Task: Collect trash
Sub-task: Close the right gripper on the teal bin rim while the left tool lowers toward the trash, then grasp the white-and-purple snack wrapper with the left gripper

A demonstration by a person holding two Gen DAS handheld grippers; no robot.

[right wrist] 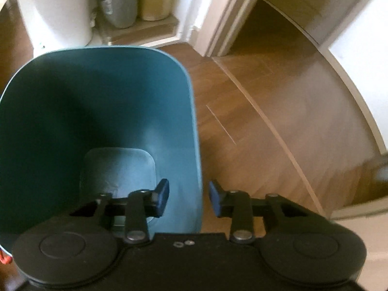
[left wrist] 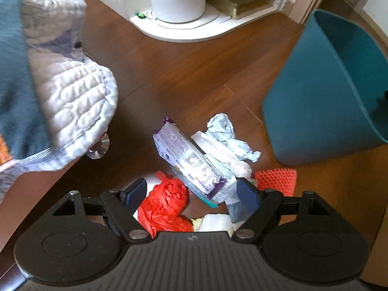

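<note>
Wood floor (left wrist: 194,77), dark brown, with a quilted blanket (left wrist: 72,92) hanging in at the left and a white shelf unit at the back.

Left view, left to right: I hold the left hand-held gripper (left wrist: 191,194) pointing steeply down over the trash pile, jaws wide apart, nothing clamped. Between the pads sits a red bag (left wrist: 165,206); beside it a purple-and-white wrapper (left wrist: 189,160), then crumpled tissue (left wrist: 228,135), then an orange mesh (left wrist: 276,177) at the foot of the teal bin (left wrist: 315,97). All the trash lies on the floor, touching or overlapping, just beside the bin.

Right view: the right hand-held gripper (right wrist: 189,198) straddles the bin's (right wrist: 97,101) near-right wall, one pad inside, one outside. The jaws are fairly close together, but I still see a gap either side of the wall, so no grip yet. Bin interior looks empty.

Risks as I judge them:
- Left jaws span bag and wrapper edge together; closing here may pinch both, and the slick wrapper could slide out and drop short of the bin.
- Thin bag may compress and slip through the pads.
- Right pads on a thin, smooth wall: a partial clamp could tip or skid the bin on the floor, shifting its mouth away from the drop.
- Right view is blurred; wall contact uncertain.
</note>
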